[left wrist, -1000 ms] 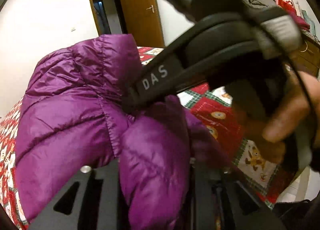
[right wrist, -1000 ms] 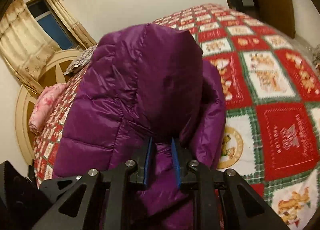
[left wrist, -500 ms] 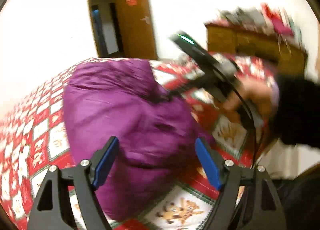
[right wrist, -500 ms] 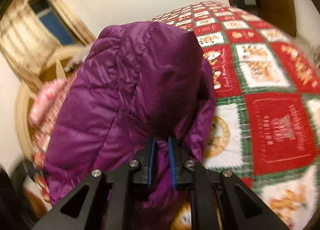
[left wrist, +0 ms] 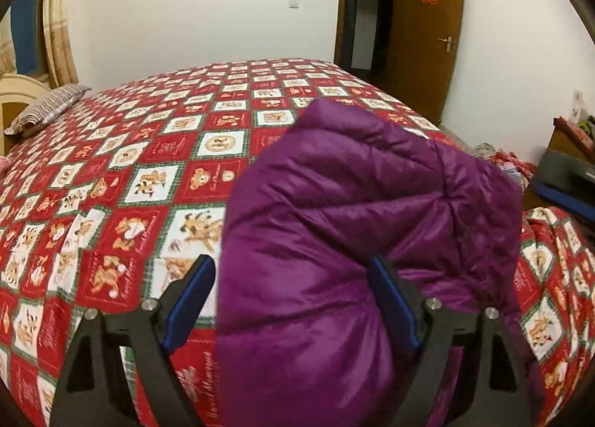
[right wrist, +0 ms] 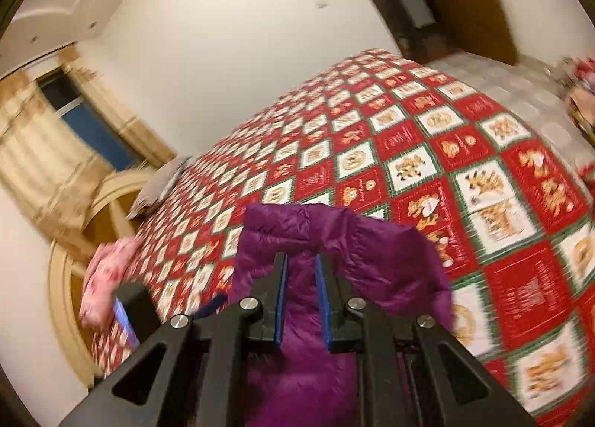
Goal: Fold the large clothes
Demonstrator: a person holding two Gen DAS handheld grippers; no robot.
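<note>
A puffy purple down jacket [left wrist: 353, 233] lies bunched on the red patchwork bed cover [left wrist: 148, 151], near the bed's front right corner. My left gripper [left wrist: 293, 270] is open, its blue pads wide apart, with jacket bulk between and in front of them. In the right wrist view the jacket [right wrist: 334, 241] is pinched between the blue pads of my right gripper [right wrist: 302, 263], which is shut on a fold of it and holds it above the bed cover [right wrist: 465, 151].
A striped pillow [left wrist: 44, 111] and the cream headboard [right wrist: 74, 241] are at the bed's far left, with a pink cloth [right wrist: 108, 278] nearby. An open brown door [left wrist: 420, 32] stands at the back right. Cluttered furniture [left wrist: 565, 151] is at the right.
My left gripper let go of the jacket, opened wide and drew back. The right gripper stayed shut on the jacket and lifted and swung, so the view is blurred.
</note>
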